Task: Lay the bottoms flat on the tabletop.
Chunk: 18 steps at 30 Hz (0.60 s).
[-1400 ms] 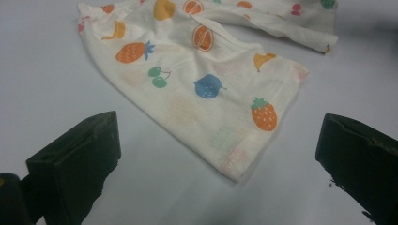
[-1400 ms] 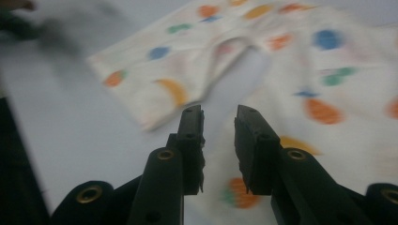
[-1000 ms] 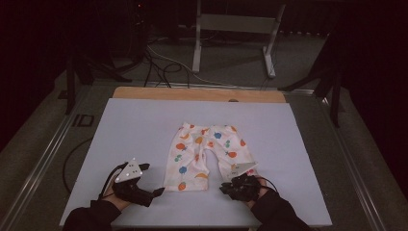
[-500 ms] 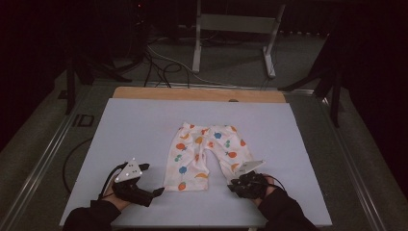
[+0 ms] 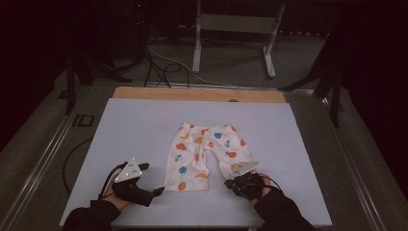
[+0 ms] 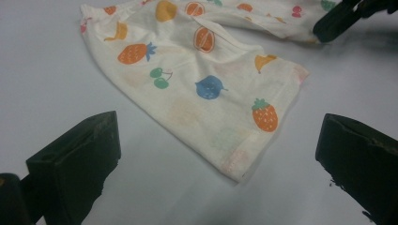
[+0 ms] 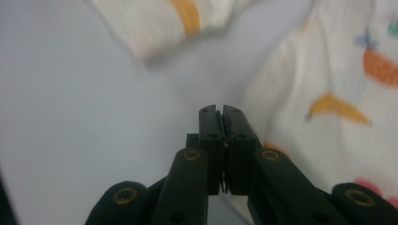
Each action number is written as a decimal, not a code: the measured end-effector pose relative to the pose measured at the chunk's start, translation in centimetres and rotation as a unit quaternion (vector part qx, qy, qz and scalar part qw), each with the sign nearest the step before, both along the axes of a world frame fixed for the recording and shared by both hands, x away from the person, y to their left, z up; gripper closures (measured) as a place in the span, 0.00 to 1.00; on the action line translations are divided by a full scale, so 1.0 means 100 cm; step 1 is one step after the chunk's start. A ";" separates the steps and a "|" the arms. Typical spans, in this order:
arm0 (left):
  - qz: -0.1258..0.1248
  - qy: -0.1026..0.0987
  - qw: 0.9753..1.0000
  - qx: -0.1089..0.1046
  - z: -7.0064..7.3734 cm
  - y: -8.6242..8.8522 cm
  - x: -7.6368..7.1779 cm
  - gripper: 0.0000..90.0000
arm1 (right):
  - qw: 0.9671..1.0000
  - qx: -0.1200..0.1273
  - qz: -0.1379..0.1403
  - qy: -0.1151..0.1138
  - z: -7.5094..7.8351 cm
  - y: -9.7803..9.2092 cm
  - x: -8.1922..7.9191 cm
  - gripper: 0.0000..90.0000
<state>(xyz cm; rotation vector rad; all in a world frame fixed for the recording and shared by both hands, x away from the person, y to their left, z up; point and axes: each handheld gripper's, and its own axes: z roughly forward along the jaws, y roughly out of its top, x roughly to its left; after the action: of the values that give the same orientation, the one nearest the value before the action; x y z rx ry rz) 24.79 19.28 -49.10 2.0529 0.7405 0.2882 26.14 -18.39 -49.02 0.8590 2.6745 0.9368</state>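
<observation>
**Clearance: mat mostly open, shorts in the middle**

White mat (image 5: 120, 125) is bare across the upper left, upper right and far left of the high view. Only obstacle on it: fruit-print shorts (image 5: 207, 154) at centre. Left gripper (image 5: 156, 191), jaws wide, sits just beside the lower-left leg hem. Right gripper (image 5: 227, 183), jaws together, sits at the lower-right hem. Bare strip between the legs.

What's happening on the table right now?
A person works on a pair of fruit-print baby pants lying flat on the white mat. The left gripper, jaws wide open, faces the hem of one leg without touching it. The right gripper, jaws closed, sits at the edge of the other leg; whether it pinches cloth is unclear.
</observation>
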 end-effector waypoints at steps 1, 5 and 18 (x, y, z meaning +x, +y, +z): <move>0.002 0.001 1.000 -0.001 0.000 0.000 0.000 0.01 | 1.000 0.016 0.000 0.000 0.003 0.000 0.001 0.97; 0.000 -0.001 1.000 0.000 0.000 0.000 0.000 0.01 | 0.997 0.077 -0.005 0.004 0.017 0.005 0.003 0.97; -0.002 0.000 1.000 -0.001 0.000 -0.001 -0.001 0.01 | 0.997 0.058 0.031 0.043 0.000 0.030 -0.001 0.95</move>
<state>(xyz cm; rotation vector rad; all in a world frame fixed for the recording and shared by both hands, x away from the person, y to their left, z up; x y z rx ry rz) 24.74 19.22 -49.13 2.0528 0.7360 0.2847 26.04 -15.42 -48.99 0.8634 2.7567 1.1022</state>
